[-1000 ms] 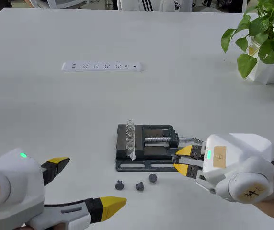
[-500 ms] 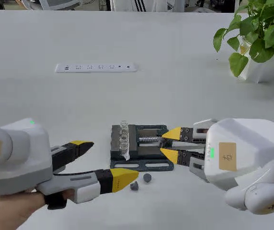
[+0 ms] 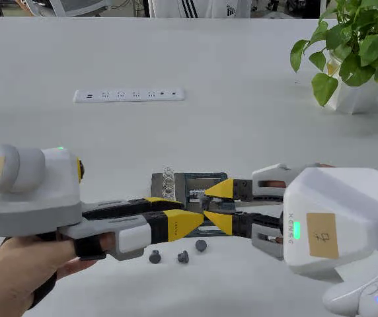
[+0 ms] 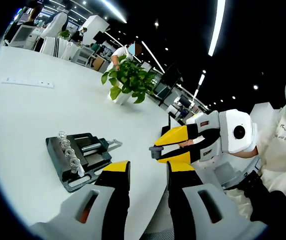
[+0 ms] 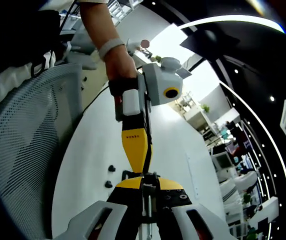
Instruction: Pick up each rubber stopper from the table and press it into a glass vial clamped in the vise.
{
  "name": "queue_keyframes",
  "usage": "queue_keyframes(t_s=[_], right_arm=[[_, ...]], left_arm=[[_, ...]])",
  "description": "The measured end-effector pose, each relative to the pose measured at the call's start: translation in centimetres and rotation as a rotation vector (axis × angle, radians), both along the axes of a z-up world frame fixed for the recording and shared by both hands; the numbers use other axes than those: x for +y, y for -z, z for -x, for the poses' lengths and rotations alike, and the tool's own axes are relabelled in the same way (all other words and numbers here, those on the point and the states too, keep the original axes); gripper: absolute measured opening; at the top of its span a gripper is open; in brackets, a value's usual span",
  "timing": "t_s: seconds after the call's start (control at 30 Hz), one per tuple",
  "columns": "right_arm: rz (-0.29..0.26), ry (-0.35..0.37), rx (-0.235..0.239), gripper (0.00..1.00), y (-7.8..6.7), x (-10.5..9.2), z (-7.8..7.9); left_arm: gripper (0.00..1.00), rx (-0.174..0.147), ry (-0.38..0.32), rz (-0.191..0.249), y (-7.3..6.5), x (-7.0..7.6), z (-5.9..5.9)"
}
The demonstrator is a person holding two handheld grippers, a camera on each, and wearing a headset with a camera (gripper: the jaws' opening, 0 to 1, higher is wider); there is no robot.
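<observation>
A dark vise [image 3: 199,179] [image 4: 83,150] stands mid-table with a row of glass vials [image 3: 169,177] [image 4: 68,150] clamped upright in it. Three grey rubber stoppers [image 3: 154,257] [image 3: 183,256] [image 3: 201,245] lie in front of it. My left gripper [image 3: 188,210] [image 4: 148,167] points right above the vise, open with a narrow gap and nothing in it. My right gripper [image 3: 207,205] [image 5: 146,182] points left, tip to tip with the left one. It looks shut on a small grey stopper [image 4: 154,151] [image 5: 145,179].
A white power strip [image 3: 128,95] [image 4: 20,82] lies at the back left of the table. A potted plant [image 3: 354,46] [image 4: 128,82] stands at the back right. A mesh chair [image 5: 28,150] is by the table's near edge.
Both grippers have risen and come together over the vise until their tips nearly meet. The left gripper's jaws have narrowed from wide open.
</observation>
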State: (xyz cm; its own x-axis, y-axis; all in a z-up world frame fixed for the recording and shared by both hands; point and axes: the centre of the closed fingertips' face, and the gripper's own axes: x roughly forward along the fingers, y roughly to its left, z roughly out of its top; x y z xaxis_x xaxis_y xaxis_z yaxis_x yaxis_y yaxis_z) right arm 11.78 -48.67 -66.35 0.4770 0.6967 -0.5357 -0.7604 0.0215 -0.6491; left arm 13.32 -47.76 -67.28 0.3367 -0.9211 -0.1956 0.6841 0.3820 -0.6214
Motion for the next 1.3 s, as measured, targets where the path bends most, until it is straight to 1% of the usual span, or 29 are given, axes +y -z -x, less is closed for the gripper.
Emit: queue_keyframes(t_s=[0.03, 0.07, 0.13, 0.2, 0.23, 0.27, 0.43, 0.47, 0.5, 0.53, 0.57, 0.73, 0.8, 1.03, 1.1, 1.2, 1.27, 1.3], right_arm=[[-0.001, -0.001, 0.000, 0.06, 0.0, 0.1, 0.0], [0.010, 0.003, -0.017, 0.06, -0.1, 0.0, -0.1], [0.001, -0.002, -0.013, 0.06, -0.2, 0.0, -0.1], [-0.004, -0.009, -0.001, 0.06, -0.2, -0.1, 0.1], [0.003, -0.013, -0.012, 0.06, -0.2, -0.1, 0.1], [0.006, -0.016, -0.015, 0.06, -0.2, -0.1, 0.1], [0.005, -0.034, -0.016, 0.06, -0.2, 0.3, 0.5], [0.004, -0.037, -0.017, 0.06, -0.2, 0.4, 0.6], [0.005, -0.044, -0.021, 0.06, -0.3, 0.5, 0.7], [0.006, -0.045, -0.024, 0.06, -0.3, 0.6, 0.8], [0.011, -0.047, -0.036, 0.06, -0.4, 0.6, 0.8], [0.009, -0.054, -0.045, 0.06, -0.8, 0.8, 0.9], [0.014, -0.055, -0.055, 0.06, -0.9, 0.8, 0.9], [0.016, -0.058, -0.061, 0.06, -1.0, 1.0, 1.1], [0.015, -0.060, -0.050, 0.06, -0.9, 1.0, 1.2], [0.022, -0.069, -0.051, 0.07, -0.9, 1.1, 1.2], [0.021, -0.072, -0.042, 0.07, -1.0, 1.2, 1.3], [0.017, -0.072, -0.035, 0.07, -1.0, 1.2, 1.2]], left_arm=[[0.21, 0.003, -0.001, 0.003, 0.0, 0.0, -0.1], [0.18, 0.006, 0.008, 0.008, -0.1, -0.2, 0.0], [0.16, 0.009, 0.019, 0.020, -0.3, -0.3, 0.1], [0.13, 0.023, 0.033, 0.044, -0.6, -0.4, 0.4], [0.11, 0.032, 0.031, 0.060, -0.9, -0.5, 0.4], [0.12, 0.034, 0.032, 0.064, -1.0, -0.7, 0.5], [0.11, 0.043, 0.053, 0.071, -1.4, -1.4, 1.1], [0.09, 0.046, 0.063, 0.074, -1.5, -1.5, 1.3], [0.09, 0.038, 0.062, 0.070, -1.6, -1.7, 1.4], [0.09, 0.041, 0.067, 0.070, -1.6, -1.8, 1.5], [0.08, 0.045, 0.065, 0.073, -1.7, -1.7, 1.6], [0.06, 0.054, 0.064, 0.079, -1.9, -1.7, 1.7], [0.06, 0.068, 0.061, 0.085, -2.0, -1.7, 1.8], [0.05, 0.056, 0.061, 0.074, -2.0, -1.5, 2.0], [0.05, 0.048, 0.064, 0.068, -1.9, -1.4, 2.1], [0.05, 0.039, 0.064, 0.062, -1.9, -1.3, 2.0], [0.05, 0.030, 0.064, 0.055, -1.8, -1.2, 2.0], [0.05, 0.021, 0.062, 0.043, -1.7, -1.1, 1.9]])
